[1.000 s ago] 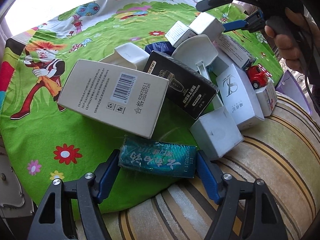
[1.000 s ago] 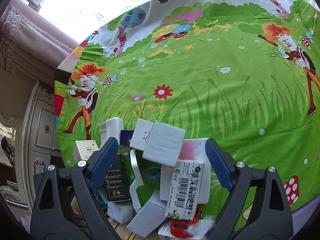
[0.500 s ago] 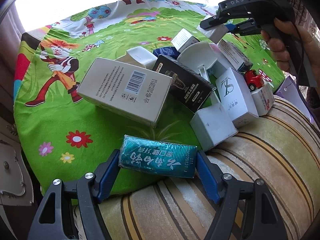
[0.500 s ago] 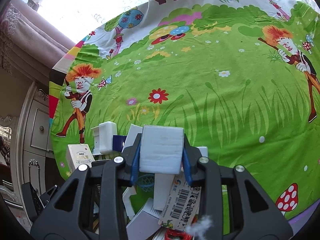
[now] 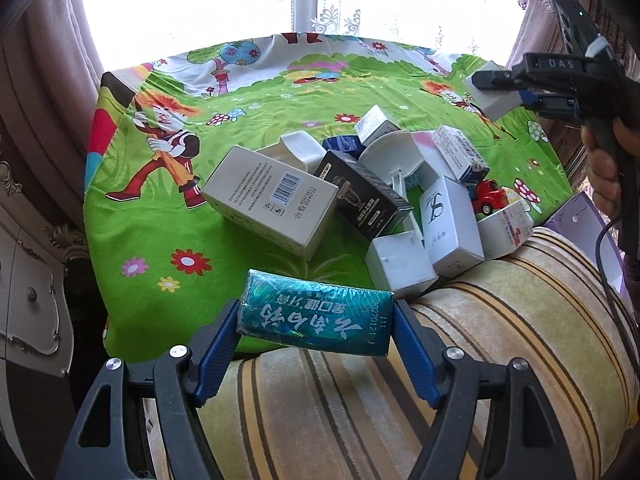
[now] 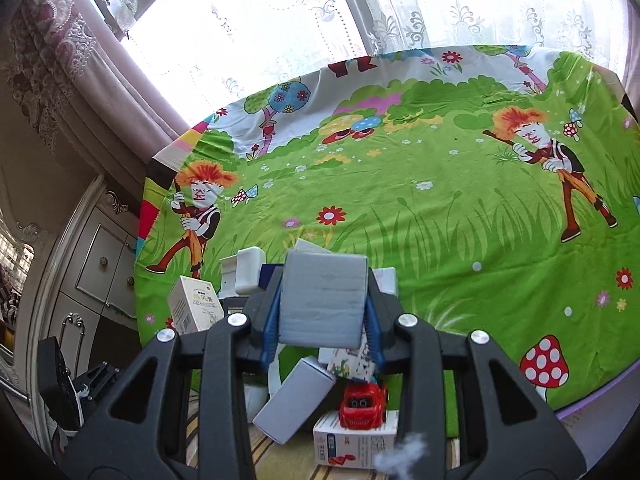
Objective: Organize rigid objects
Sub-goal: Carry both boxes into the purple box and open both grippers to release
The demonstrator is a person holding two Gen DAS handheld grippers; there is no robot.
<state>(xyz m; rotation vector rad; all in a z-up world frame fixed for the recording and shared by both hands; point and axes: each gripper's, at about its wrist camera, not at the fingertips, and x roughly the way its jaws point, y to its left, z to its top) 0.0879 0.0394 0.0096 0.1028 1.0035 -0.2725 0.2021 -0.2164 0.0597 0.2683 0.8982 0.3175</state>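
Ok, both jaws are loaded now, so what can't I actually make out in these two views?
- Left wrist view: the green box hides the cloth under it.
- Right wrist view: the grey box and the right gripper cover most of the pile; only the toy car and a few boxes show.
- Both views: small print on the boxes is unreadable.
- Neither view shows where the boxes should go.

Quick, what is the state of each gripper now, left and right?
Left gripper: closed on the teal toothpaste box.
Right gripper: closed on a plain white box, held above the pile.
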